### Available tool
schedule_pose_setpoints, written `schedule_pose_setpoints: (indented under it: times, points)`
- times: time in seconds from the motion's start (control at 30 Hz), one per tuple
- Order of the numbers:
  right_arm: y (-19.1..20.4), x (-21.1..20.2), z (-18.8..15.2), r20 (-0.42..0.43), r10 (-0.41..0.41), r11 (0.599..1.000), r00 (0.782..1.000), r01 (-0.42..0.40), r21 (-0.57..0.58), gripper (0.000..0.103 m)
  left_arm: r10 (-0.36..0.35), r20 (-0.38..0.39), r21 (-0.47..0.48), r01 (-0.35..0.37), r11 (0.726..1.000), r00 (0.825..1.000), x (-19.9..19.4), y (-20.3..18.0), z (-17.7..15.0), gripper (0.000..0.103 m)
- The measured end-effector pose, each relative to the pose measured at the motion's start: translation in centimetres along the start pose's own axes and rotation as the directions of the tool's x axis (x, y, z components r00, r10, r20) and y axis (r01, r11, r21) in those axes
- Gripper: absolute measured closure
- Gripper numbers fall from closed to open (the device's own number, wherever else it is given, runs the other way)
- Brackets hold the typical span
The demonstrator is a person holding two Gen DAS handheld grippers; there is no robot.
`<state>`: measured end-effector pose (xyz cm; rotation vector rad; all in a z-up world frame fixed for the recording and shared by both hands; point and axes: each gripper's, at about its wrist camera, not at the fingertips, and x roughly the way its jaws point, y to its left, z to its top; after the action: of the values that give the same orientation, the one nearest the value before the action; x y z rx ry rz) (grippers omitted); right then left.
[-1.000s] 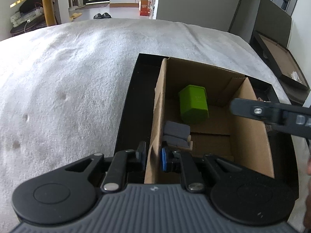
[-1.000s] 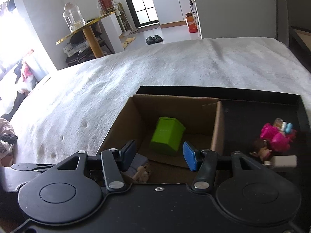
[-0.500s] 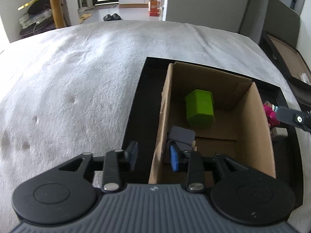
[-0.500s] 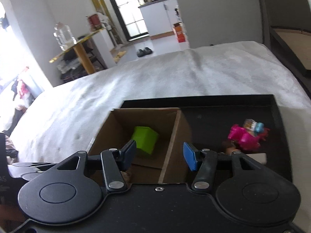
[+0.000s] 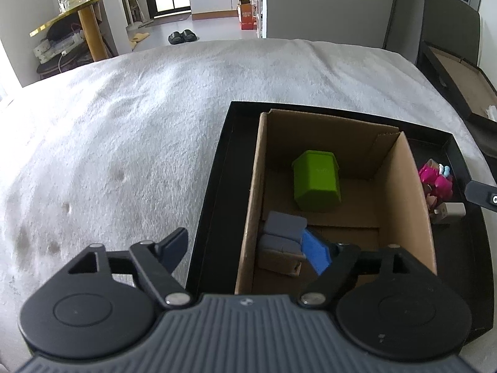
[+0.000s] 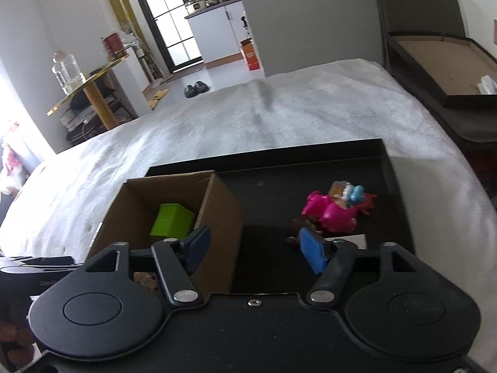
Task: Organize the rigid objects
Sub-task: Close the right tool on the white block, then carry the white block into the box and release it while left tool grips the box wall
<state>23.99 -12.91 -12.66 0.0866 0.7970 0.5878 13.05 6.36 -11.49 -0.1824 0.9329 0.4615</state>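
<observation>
**Both grippers empty; loose toys not yet boxed**

The cardboard box (image 5: pixel 338 205) stands inside the black tray (image 5: pixel 217 192), which rests on the white blanket (image 5: pixel 124 143). The box holds a green container (image 5: pixel 316 181) at its far end and a grey block (image 5: pixel 284 239) nearer the camera, against its left wall; both appear already sorted.

The left gripper (image 5: pixel 245 247) is spread wide and holds nothing. Its fingers straddle the box's left wall, one outside over the tray, one inside beside the grey block. This placement suggests it stands ready to steady the box.

The right gripper (image 6: pixel 256 247) is likewise spread and empty. It points over the open tray floor toward the pink toy (image 6: pixel 334 213), with a small white block (image 6: pixel 348 238) just beside its right finger. These items lie outside the box, well apart from the green container. In my judgement, the pink toy is the likely next pick.

Risk: the toy's irregular shape may slip in a narrow grip.
</observation>
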Motion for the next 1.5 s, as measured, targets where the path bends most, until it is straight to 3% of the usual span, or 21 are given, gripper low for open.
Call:
schedule_pose_setpoints:
  times: [0.2, 0.73, 0.97, 1.0, 1.07, 1.5]
  points:
    - [-1.7, 0.2, -0.3, 0.003, -0.036, 0.999, 0.999, 0.036, 0.012, 0.028, 0.019, -0.005, 0.012, -0.019, 1.000, 1.000, 0.2, -0.7, 0.2, 0.021]
    - [-5.4, 3.8, -1.6, -0.026, -0.109, 0.993, 0.994, 0.110, 0.034, 0.028, 0.066, -0.033, 0.040, -0.064, 0.997, 0.997, 1.5, -2.3, 0.8, 0.020]
    - [-5.9, 6.1, -2.2, -0.030, -0.166, 0.986, 0.986, 0.165, -0.016, 0.029, 0.076, -0.040, 0.036, -0.075, 0.997, 0.996, 1.7, -2.5, 0.9, 0.020]
    - [-6.0, 6.3, -2.3, -0.035, -0.174, 0.984, 0.984, 0.174, -0.025, 0.034, 0.076, -0.040, 0.038, -0.075, 0.996, 0.996, 1.6, -2.6, 0.9, 0.020]
    - [-6.2, 6.7, -2.5, -0.067, -0.155, 0.988, 0.986, 0.154, -0.026, 0.054, 0.081, -0.039, 0.040, -0.079, 0.996, 0.996, 1.6, -2.6, 0.9, 0.020]
    - [-5.1, 3.7, -2.0, -0.031, -0.135, 0.990, 0.990, 0.134, -0.040, 0.057, 0.063, -0.023, 0.012, -0.063, 0.998, 0.998, 0.9, -1.7, 0.7, 0.020]
